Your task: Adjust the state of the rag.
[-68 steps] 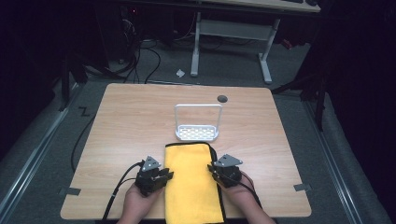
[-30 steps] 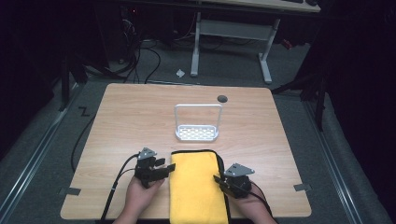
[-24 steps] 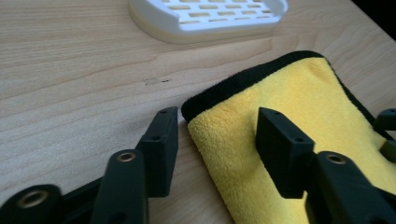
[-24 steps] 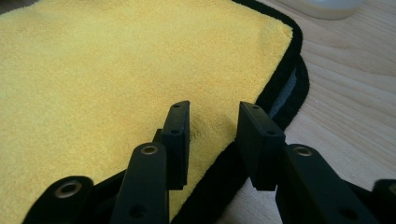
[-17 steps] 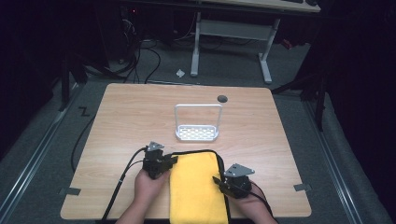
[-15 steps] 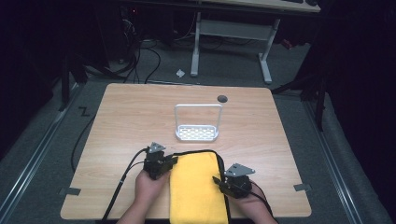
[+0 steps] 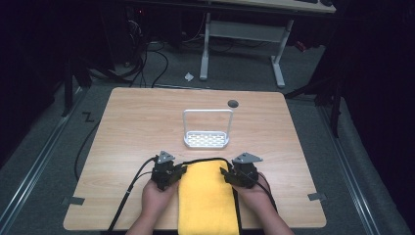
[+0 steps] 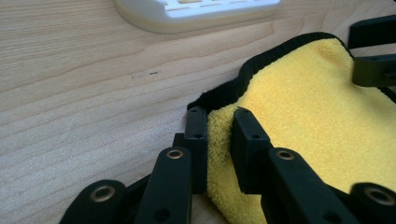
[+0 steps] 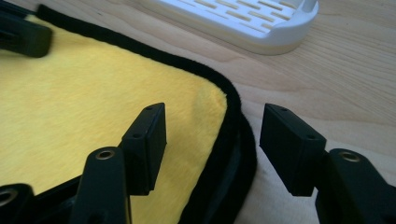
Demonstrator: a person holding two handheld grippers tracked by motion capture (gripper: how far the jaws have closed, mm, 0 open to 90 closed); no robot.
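Cloth, yellow, lies at the counter's near edge. We pinch its corner in the left tongs; our right tongs, just opening, straddle its hem untouched.

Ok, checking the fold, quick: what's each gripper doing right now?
Left gripper: shut on the yellow cloth's edge.
Right gripper: open, jaws just been opening, astride the cloth's black-trimmed edge without pressing it.

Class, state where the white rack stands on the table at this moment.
In the high view the white rack stands upright near the middle of the table, just beyond the far edge of the yellow cloth and short of the dark round hole.
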